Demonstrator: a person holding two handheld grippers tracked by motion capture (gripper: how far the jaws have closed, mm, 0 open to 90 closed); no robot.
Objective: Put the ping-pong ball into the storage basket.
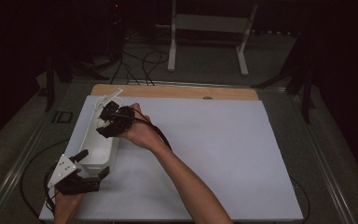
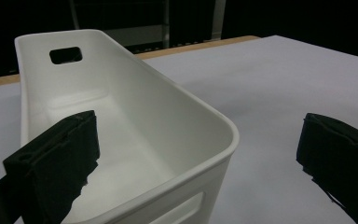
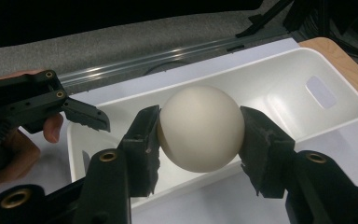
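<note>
A long white plastic bin with handle slots lies lengthwise at the left of the table. My right gripper is shut on a smooth white ball, one pad on each side of it. It holds the ball just above the bin's open inside. In the high view this gripper hovers over the bin's far half, the forearm reaching across from the bottom. My left gripper stands open at the bin's near end. One of its jaws is inside the bin and the other outside, neither pressing on the wall.
A white sheet covers the tabletop, with a wooden strip along its far edge. Behind the table stand a white frame and loose cables on the floor. Metal rails run along the table's sides.
</note>
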